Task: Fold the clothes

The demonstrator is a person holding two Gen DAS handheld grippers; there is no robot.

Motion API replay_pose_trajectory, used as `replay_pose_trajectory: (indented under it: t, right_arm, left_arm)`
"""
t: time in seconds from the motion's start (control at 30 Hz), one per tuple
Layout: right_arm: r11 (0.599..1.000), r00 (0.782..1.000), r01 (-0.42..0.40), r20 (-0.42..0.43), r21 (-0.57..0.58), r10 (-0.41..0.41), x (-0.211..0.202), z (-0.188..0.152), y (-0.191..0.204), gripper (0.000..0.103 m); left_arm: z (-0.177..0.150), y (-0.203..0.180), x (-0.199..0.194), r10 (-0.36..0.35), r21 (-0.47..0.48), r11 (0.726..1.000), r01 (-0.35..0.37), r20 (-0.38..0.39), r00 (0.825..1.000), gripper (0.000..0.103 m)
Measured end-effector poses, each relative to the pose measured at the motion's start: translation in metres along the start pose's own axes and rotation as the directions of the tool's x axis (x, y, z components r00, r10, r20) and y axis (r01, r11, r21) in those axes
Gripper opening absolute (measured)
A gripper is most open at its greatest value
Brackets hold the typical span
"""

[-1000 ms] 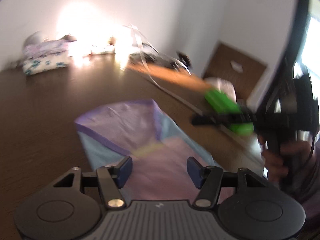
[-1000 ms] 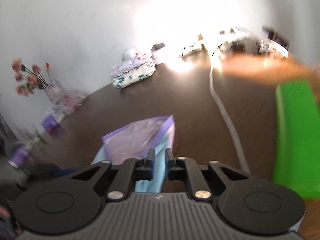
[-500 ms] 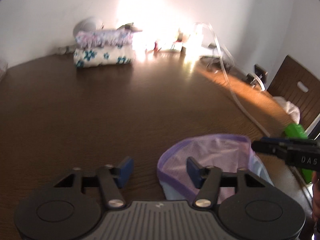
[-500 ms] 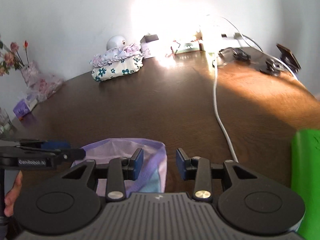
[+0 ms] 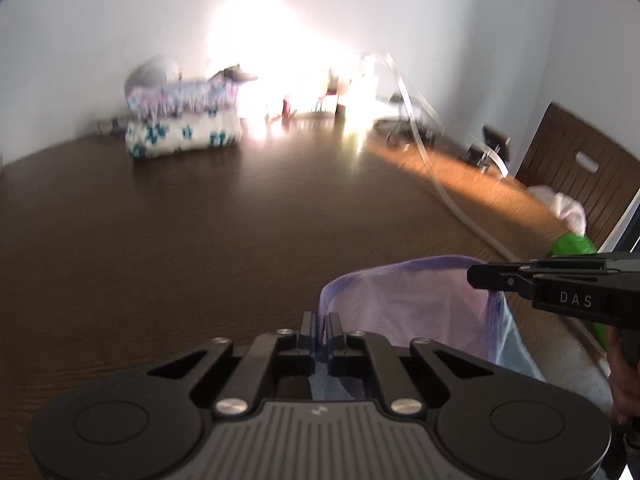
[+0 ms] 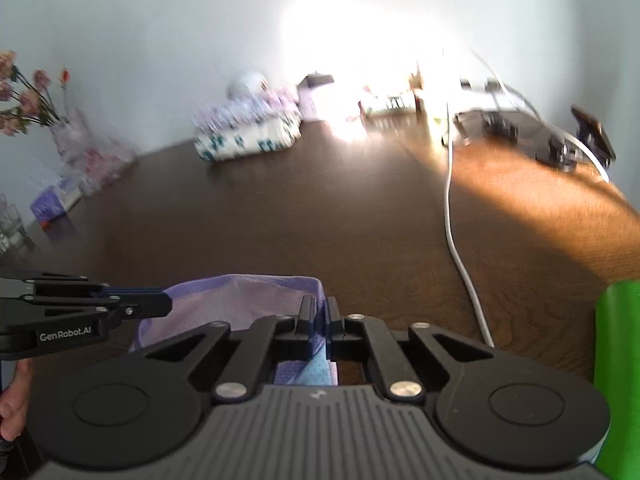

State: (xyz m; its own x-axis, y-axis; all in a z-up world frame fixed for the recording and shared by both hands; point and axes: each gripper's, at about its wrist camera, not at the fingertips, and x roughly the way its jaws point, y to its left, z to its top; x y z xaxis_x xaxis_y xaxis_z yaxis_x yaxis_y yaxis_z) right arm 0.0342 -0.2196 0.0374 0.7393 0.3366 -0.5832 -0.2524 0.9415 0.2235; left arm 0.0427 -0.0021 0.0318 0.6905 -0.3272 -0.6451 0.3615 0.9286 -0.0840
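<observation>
A lilac and light-blue garment (image 5: 416, 312) with a purple hem lies on the dark wooden table (image 5: 200, 240) near its front edge. My left gripper (image 5: 320, 326) is shut on the garment's left corner. My right gripper (image 6: 319, 312) is shut on the right corner of the same garment (image 6: 240, 300). Each gripper shows in the other's view: the right gripper (image 5: 480, 278) from the side at the right, the left gripper (image 6: 162, 304) at the left. A stack of folded clothes (image 5: 184, 124) sits at the far edge by the wall.
A white cable (image 6: 452, 216) runs across the table's right part. Small devices (image 6: 560, 144) sit at the far right. A vase of flowers (image 6: 36, 100) stands far left. A wooden chair (image 5: 576, 184) and a green object (image 6: 616, 360) are on the right.
Half a second ago both grippers stood open over the garment's near corners. Now both have shut on the purple hem.
</observation>
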Motion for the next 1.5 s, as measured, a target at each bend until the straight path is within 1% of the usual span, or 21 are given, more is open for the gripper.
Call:
replay_pose_trajectory:
  t: [0.17,0.27,0.37,0.47,0.57,0.63,0.7,0.8,0.83,0.87,0.93,0.97,1.0,1.07,1.13,1.2,1.27,1.33,1.43,1.47,1.5]
  right_arm:
    - [0.999,0.997,-0.011,0.077,-0.032,0.013,-0.043,0.0,0.006,0.004]
    - [0.997,0.989,-0.054,0.132,-0.057,0.062,-0.076,-0.009,0.011,0.004]
    - [0.99,0.98,-0.091,0.169,-0.11,0.109,-0.107,-0.027,0.016,0.004]
    - [0.968,0.969,-0.128,0.181,-0.216,0.168,-0.132,-0.057,0.016,0.004]
    - [0.923,0.956,-0.203,0.137,-0.327,0.259,-0.148,-0.084,0.015,0.004]
    - [0.895,0.959,-0.22,0.083,-0.389,0.272,-0.151,-0.098,0.017,0.005]
    - [0.863,0.967,-0.231,-0.01,-0.449,0.253,-0.148,-0.107,0.021,0.006]
    - [0.812,0.967,-0.251,-0.092,-0.527,0.239,-0.151,-0.116,0.025,0.014]
    - [0.798,0.963,-0.266,-0.105,-0.541,0.249,-0.156,-0.116,0.025,0.028]
    - [0.783,0.959,-0.28,-0.119,-0.555,0.259,-0.16,-0.117,0.025,0.044]
    - [0.761,0.954,-0.293,-0.12,-0.579,0.276,-0.169,-0.116,0.025,0.049]
    - [0.754,0.951,-0.296,-0.112,-0.586,0.287,-0.174,-0.114,0.025,0.049]
    - [0.751,0.944,-0.312,-0.102,-0.582,0.314,-0.176,-0.113,0.024,0.049]
    - [0.754,0.927,-0.342,-0.068,-0.56,0.37,-0.179,-0.108,0.022,0.049]
    - [0.772,0.911,-0.367,-0.034,-0.519,0.411,-0.174,-0.106,0.023,0.046]
    - [0.778,0.898,-0.403,-0.047,-0.481,0.436,-0.16,-0.108,0.027,0.032]
    - [0.773,0.903,-0.409,-0.095,-0.485,0.418,-0.148,-0.114,0.033,0.012]
    - [0.771,0.909,-0.404,-0.12,-0.491,0.4,-0.143,-0.116,0.037,0.004]
    - [0.744,0.878,-0.462,-0.133,-0.484,0.459,-0.151,-0.116,0.035,0.003]
    - [0.739,0.874,-0.473,-0.149,-0.479,0.463,-0.149,-0.116,0.035,0.004]
    - [0.741,0.883,-0.463,-0.18,-0.486,0.434,-0.142,-0.118,0.035,0.005]
  left_arm:
    - [-0.012,-0.017,-0.039,0.025,0.039,0.999,-0.028,0.089,0.996,0.003]
    - [-0.026,-0.024,-0.065,0.039,0.028,0.999,-0.043,0.127,0.991,0.003]
    - [-0.045,-0.03,-0.088,0.049,0.004,0.999,-0.051,0.162,0.985,0.003]
    - [-0.073,-0.035,-0.102,0.051,0.008,0.999,-0.053,0.194,0.98,0.003]
    - [-0.102,-0.04,-0.117,0.052,0.012,0.998,-0.056,0.226,0.973,0.002]
    - [-0.119,-0.039,-0.124,0.039,-0.004,0.999,-0.039,0.235,0.971,0.003]
    - [-0.132,-0.033,-0.127,0.008,-0.03,1.0,-0.002,0.221,0.975,0.005]
    - [-0.143,-0.03,-0.131,-0.02,-0.003,1.0,0.021,0.199,0.98,0.015]
    - [-0.143,-0.028,-0.135,-0.033,0.008,0.999,0.032,0.204,0.978,0.017]
    - [-0.139,-0.026,-0.14,-0.075,0.009,0.997,0.074,0.213,0.974,0.021]
    - [-0.129,-0.022,-0.148,-0.187,0.004,0.982,0.191,0.227,0.956,0.034]
    - [-0.124,-0.022,-0.147,-0.246,0.002,0.968,0.253,0.238,0.94,0.044]
    - [-0.119,-0.023,-0.147,-0.301,0.0,0.951,0.31,0.251,0.92,0.045]
    - [-0.109,-0.032,-0.137,-0.34,0.017,0.938,0.347,0.25,0.906,0.045]
    - [-0.099,-0.044,-0.122,-0.308,0.045,0.951,0.306,0.23,0.923,0.045]
    - [-0.092,-0.05,-0.105,-0.302,0.047,0.953,0.298,0.179,0.936,0.045]
    - [-0.088,-0.055,-0.091,-0.309,0.047,0.951,0.306,0.123,0.943,0.045]
    - [-0.09,-0.059,-0.086,-0.285,0.078,0.957,0.278,0.095,0.954,0.046]
    - [-0.097,-0.058,-0.077,-0.224,0.081,0.972,0.219,0.065,0.972,0.057]
    - [-0.099,-0.054,-0.074,-0.228,0.056,0.973,0.225,0.06,0.972,0.062]
    - [-0.101,-0.049,-0.072,-0.236,0.027,0.972,0.235,0.057,0.97,0.062]
